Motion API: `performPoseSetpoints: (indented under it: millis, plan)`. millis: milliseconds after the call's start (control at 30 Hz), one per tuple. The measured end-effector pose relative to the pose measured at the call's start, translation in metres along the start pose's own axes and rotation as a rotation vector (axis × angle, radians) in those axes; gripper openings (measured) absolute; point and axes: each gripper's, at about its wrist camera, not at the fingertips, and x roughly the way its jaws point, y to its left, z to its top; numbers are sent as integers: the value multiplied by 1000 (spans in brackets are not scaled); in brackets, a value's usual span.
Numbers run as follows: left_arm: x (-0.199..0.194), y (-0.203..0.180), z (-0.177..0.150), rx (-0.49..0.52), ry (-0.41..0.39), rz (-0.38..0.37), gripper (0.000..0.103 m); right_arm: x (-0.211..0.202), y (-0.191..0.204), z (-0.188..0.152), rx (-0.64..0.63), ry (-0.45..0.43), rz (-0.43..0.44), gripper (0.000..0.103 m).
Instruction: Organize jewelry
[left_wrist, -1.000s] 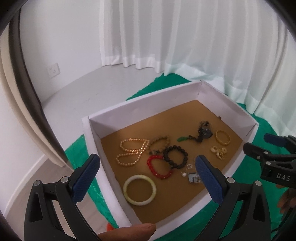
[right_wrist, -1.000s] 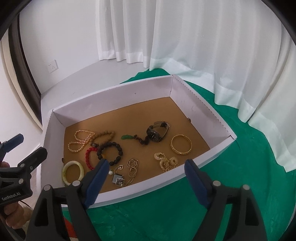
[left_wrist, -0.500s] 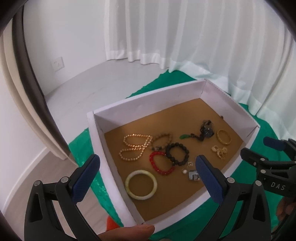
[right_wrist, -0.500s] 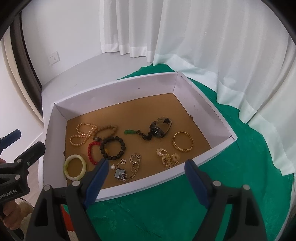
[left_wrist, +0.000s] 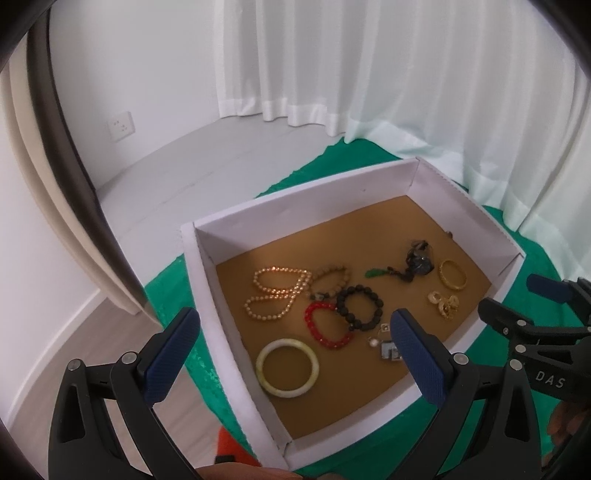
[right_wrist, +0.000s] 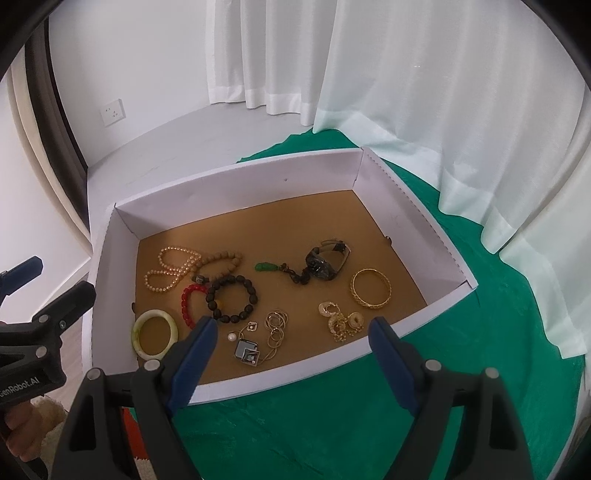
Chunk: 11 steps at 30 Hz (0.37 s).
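both views pull back from the box | jewelry in place | left gripper and right gripper gape, empty | stage unclear

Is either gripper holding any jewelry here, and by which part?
Nothing is held. The left gripper and right gripper are both open and empty above the box; all jewelry lies inside.

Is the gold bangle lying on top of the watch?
No, in the right wrist view the gold bangle lies flat on the brown floor of the box, apart from the watch.
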Motion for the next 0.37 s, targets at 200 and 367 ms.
performPoseSetpoints:
  millis: [200,367]
  plan:
    - [0,0,-3,-6,1,-15,102,7,-2,-4,2,9,-12,85]
    - [-2,-3,-5,-8,-24,-12,102,10,-5,-5,10,14,-15,85]
